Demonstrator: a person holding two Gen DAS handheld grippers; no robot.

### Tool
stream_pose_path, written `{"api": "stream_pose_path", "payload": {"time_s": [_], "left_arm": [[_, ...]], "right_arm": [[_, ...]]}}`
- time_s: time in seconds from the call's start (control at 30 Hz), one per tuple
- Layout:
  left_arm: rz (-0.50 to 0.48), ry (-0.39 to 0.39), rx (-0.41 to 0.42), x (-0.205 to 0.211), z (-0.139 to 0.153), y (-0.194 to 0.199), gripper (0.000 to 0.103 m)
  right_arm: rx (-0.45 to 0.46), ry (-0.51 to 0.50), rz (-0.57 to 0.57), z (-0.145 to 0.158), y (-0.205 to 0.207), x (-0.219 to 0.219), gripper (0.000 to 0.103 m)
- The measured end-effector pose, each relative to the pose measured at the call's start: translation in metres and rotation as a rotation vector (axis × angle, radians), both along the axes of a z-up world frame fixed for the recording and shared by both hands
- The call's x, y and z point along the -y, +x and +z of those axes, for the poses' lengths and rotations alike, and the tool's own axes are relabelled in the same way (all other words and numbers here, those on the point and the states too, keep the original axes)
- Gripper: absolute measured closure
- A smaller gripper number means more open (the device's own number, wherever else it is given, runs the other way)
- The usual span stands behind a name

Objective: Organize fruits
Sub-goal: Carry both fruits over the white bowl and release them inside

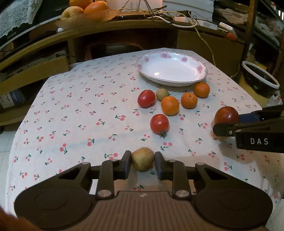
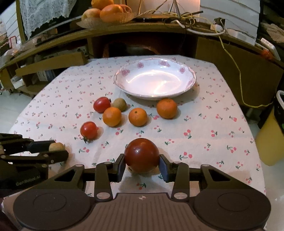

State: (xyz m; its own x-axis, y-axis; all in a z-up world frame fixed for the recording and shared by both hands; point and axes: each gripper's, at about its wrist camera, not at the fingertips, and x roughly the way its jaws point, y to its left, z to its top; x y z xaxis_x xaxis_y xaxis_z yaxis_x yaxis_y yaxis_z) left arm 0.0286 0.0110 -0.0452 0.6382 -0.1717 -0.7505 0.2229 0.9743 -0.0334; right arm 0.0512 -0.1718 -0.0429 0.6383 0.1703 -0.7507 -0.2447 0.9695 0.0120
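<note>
On the cherry-print tablecloth [image 1: 79, 110], my left gripper [image 1: 142, 158] is shut on a small tan fruit [image 1: 142, 160] near the front edge; the same fruit [image 2: 56, 146] shows between its fingers in the right wrist view. My right gripper [image 2: 142, 163] is shut on a large dark red tomato [image 2: 141, 154], which also appears at the right of the left wrist view as the tomato [image 1: 226, 114]. A white flowered plate [image 2: 124, 72] stands empty at the back. In front of it lie three oranges [image 2: 138, 117], two red tomatoes [image 2: 88, 130] and a brownish kiwi [image 2: 120, 104].
A wooden shelf behind the table carries a dish of oranges and apples [image 2: 108, 13] and tangled cables [image 2: 186, 17]. A black pot with a white rim [image 1: 259, 78] and a yellow container [image 2: 269, 142] stand beyond the table's right edge.
</note>
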Motion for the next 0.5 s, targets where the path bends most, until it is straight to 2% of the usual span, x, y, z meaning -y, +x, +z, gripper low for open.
{"api": "stream_pose_path", "payload": {"time_s": [0.5], "left_arm": [[-0.023, -0.053, 0.043, 0.012, 0.027, 0.015, 0.07]], "right_arm": [[0.038, 0.047, -0.013, 0.019, 0.0, 0.008, 0.063]]}}
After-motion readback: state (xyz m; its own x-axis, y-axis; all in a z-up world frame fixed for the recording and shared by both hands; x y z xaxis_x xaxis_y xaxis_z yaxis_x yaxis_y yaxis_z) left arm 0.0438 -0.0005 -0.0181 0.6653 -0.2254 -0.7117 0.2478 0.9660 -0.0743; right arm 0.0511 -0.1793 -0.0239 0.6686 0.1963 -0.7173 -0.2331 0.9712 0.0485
